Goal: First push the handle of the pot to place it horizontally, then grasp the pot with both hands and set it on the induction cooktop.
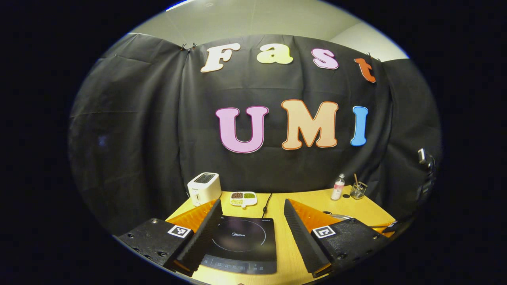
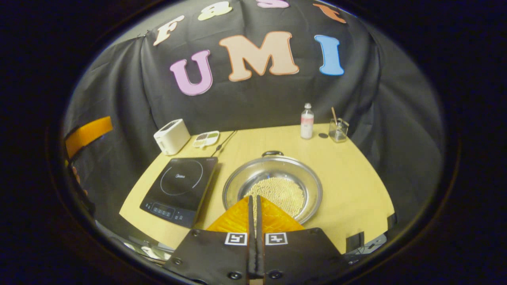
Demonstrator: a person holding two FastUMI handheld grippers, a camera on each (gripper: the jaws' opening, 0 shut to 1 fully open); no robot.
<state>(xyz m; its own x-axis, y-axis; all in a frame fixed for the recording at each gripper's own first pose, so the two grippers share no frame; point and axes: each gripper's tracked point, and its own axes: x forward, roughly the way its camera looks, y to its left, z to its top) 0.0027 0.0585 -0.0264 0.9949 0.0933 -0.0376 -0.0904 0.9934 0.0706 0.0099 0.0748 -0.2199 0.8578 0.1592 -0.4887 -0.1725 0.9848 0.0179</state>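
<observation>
Round steel pot (image 2: 272, 186) of pale beads beside flat black cooktop (image 2: 180, 189)

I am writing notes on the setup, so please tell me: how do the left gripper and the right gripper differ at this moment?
The left gripper has its fingers spread wide; the right gripper has them closed together with nothing between. The left gripper looks over the induction cooktop; the right gripper points at the pot. Both have orange fingers on black bases with square markers.
</observation>
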